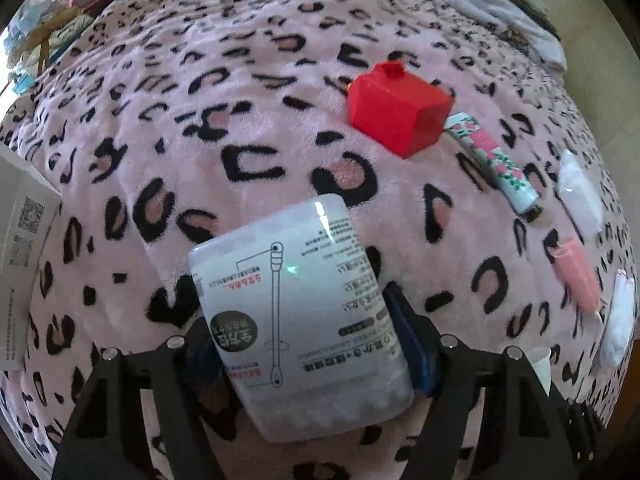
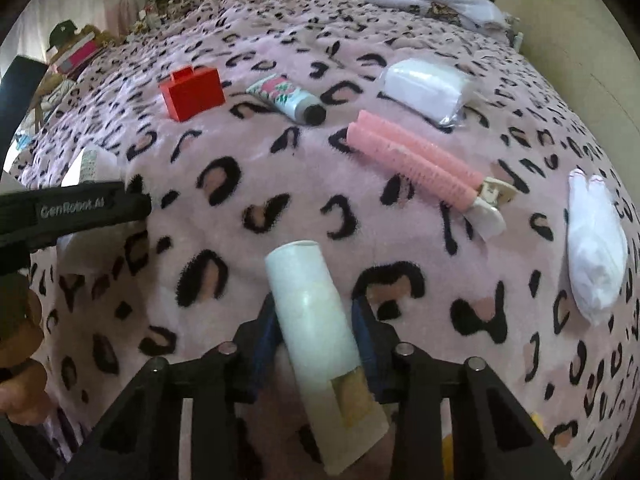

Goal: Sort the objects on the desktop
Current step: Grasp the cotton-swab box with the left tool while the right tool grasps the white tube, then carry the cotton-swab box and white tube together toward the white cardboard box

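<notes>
Pink leopard-print blanket (image 1: 248,92) covers the bed under everything. The left tool (image 1: 304,344) pinches a translucent swab box (image 1: 296,312) between its 2 blue pads, held above the blanket. The right tool (image 2: 316,324) pinches a white tube (image 2: 312,304) the same way. Lying on the blanket beyond are a red box (image 2: 192,94), a floral tube (image 2: 286,98), pink rollers (image 2: 412,160), a white pack (image 2: 424,86) and a white bundle (image 2: 596,248).

Left gripper (image 1: 298,312) and right gripper (image 2: 316,320) both have jaws clamped on held items.
</notes>
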Motion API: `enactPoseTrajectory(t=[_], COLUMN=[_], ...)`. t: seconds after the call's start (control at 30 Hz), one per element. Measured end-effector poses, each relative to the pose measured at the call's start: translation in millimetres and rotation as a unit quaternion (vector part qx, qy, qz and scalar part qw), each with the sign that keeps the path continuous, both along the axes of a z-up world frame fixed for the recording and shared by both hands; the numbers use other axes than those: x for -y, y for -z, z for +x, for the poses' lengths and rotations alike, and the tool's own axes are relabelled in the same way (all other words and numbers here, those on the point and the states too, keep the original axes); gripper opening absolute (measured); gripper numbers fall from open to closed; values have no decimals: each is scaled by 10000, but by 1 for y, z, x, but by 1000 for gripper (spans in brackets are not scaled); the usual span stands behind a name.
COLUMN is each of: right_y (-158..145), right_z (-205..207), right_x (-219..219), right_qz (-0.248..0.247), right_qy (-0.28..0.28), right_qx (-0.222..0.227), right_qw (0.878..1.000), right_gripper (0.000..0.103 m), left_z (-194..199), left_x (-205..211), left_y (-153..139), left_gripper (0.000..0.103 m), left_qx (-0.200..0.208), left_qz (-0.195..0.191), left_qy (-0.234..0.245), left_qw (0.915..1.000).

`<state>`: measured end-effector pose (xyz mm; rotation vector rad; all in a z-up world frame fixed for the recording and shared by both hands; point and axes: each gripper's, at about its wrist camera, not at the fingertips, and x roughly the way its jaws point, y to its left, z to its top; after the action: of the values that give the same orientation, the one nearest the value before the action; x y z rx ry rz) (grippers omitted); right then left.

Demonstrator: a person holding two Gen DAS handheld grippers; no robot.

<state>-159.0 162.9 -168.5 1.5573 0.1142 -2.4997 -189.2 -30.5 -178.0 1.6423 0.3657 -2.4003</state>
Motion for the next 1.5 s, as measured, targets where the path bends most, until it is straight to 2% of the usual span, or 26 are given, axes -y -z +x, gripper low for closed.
enactPoseTrajectory(t=[0.17,0.23,0.3,0.47,0.6,0.77,0.87,1.0,1.2,1.5], right_y=[-3,-4,-5,0,0,-4,-10,-25,-56,-106], right_z=[8,13,15,17,20,25,30,38,55,84], right_x=[2,3,4,6,2,1,2,4,11,30], right_qz=[-157,-212,-283,-363,-497,-669,-724,-862,-969,-962], right_qy=[135,172,197,293,455,524,540,593,692,746], right_qx=[-81,-121,-106,-22,-24,-36,-100,-244,-457,-772], right_qw=[9998,9996,9993,9989,9977,9964,9959,9942,9918,9896], right_gripper=[37,32,31,31,31,31,31,31,31,31], left_z=[15,20,27,42,56,67,73,83,98,127], left_x=[4,8,12,16,25,26,20,14,15,26], left_y=[-10,-13,-16,-19,-17,-24,-36,-54,-75,-117], left_gripper=[73,73,73,73,73,73,73,73,73,73], left_qx=[-265,-344,-408,-434,-407,-485,-601,-713,-771,-935], left_qz=[8,15,-15,-32,165,69,-181,-442,-629,-625], left_qy=[250,334,409,699,888,968,1083,1185,1118,931], left_qw=[9993,9988,9983,9966,9951,9941,9921,9894,9887,9893])
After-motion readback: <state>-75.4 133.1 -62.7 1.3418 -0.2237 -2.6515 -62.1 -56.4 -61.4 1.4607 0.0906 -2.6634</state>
